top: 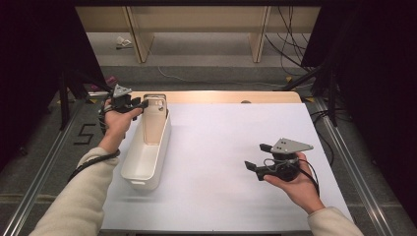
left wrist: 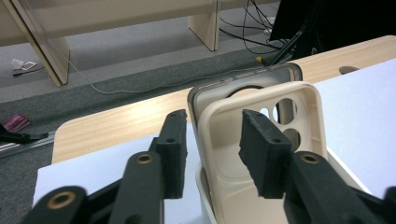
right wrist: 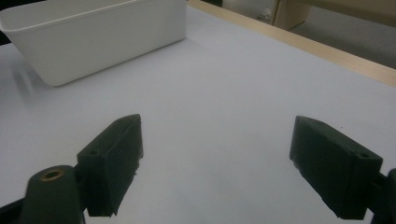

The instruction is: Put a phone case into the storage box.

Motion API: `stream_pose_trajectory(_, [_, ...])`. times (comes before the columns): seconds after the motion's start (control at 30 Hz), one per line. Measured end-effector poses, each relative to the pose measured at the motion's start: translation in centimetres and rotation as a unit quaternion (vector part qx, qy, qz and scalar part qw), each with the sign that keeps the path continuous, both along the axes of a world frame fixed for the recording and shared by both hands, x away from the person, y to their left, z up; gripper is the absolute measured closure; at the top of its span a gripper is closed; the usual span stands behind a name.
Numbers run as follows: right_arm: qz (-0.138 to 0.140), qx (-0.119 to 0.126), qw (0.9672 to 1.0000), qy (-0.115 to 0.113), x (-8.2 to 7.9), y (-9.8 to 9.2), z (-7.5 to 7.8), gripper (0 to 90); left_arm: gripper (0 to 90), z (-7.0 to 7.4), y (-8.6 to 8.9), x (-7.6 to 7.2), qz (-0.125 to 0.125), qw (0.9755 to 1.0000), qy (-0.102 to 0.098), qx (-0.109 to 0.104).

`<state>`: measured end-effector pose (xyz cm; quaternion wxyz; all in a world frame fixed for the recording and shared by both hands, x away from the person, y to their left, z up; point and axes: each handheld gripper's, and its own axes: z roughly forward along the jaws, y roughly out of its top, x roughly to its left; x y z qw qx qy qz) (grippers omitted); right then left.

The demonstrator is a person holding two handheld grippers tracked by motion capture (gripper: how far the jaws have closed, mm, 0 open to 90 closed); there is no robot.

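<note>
The person's left forearm reaches up the left side of the table (top: pixel 236 196), and the left gripper (top: pixel 139 104) points level toward the far end of a white bin (top: pixel 147 162). A cream phone case (top: pixel 155 120) stands nearly upright in that far end, leaning against the bin's end wall, camera holes at the top. In the left gripper view the left gripper (left wrist: pixel 212 140) has its jaws a little apart on either side of the case's near edge (left wrist: pixel 219 140); a gap shows between the left pad and the case, so the pads do not press on it. A grey rim shows behind the cream shell, whether a second case or a phone I cannot tell.

The right hand (top: pixel 295 184) rests palm up over the right part of the white table cover, well apart from the bin. The right gripper (top: pixel 258 157) points left toward the bin, jaws spread wide with nothing between them; the right gripper view shows bare cover ahead and the bin's long wall (right wrist: pixel 102 37) farther off.

Beyond the table lie grey floor, wooden legs (top: pixel 137 39) and loose cables (top: pixel 290 44). Nothing stands between either gripper and the bin.
</note>
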<state>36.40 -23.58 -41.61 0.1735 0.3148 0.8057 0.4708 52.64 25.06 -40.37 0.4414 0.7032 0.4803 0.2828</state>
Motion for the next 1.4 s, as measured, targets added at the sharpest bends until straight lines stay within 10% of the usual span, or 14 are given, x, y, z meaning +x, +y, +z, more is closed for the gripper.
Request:
stream_pose_trajectory(0.57, [-0.001, 0.000, 1.0000, 0.001, 0.0, 0.0, 0.0, 17.9, 21.9, 1.2, -0.3, -3.0, -0.018, 0.9991, 0.013, -0.035])
stream_pose_trajectory(1.4, [-0.005, 0.001, 1.0000, 0.001, 0.1, -0.1, 0.0, 17.6, 10.0, 2.0, -1.3, -6.8, -0.043, 0.9983, 0.016, -0.036])
